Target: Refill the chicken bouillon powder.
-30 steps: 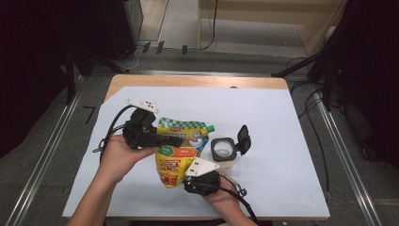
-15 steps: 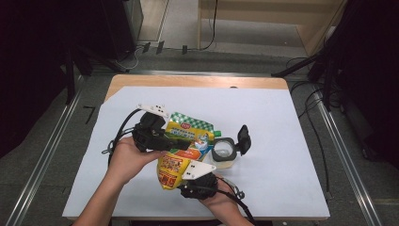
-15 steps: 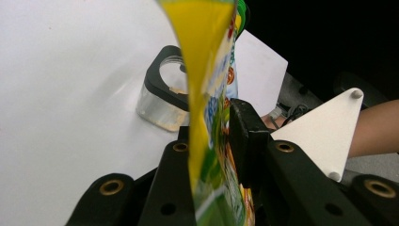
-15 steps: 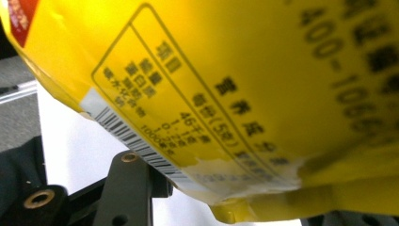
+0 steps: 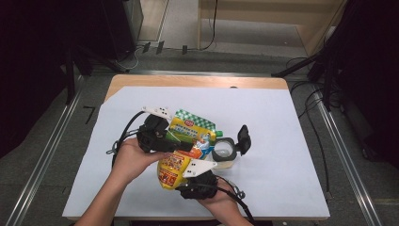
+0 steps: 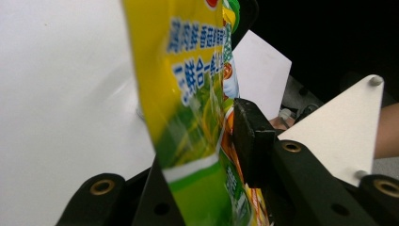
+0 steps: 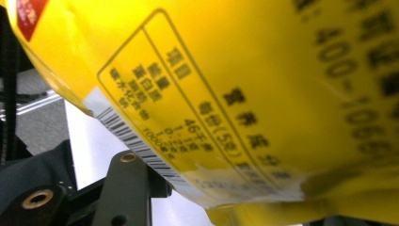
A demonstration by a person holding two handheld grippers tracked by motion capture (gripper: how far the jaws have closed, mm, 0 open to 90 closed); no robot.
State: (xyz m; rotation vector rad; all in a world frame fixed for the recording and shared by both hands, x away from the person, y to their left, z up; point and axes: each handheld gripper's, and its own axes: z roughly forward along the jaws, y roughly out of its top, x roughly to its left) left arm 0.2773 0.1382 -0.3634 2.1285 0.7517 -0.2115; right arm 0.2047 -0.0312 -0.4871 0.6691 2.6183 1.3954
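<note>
Together, the left gripper (image 5: pixel 184 147) and right gripper (image 5: pixel 186 175) have their fingers clamped on the yellow pouch (image 5: pixel 181 150) near the counter's (image 5: pixel 282 141) middle, left of a clear jar (image 5: pixel 225 151).

The white paper-covered table (image 5: pixel 282 141) is evenly lit from above, while its surroundings are left in darkness. In the right gripper view, the glossy yellow printed pouch (image 7: pixel 263 94) is blurred at the right, its text smeared.
</note>
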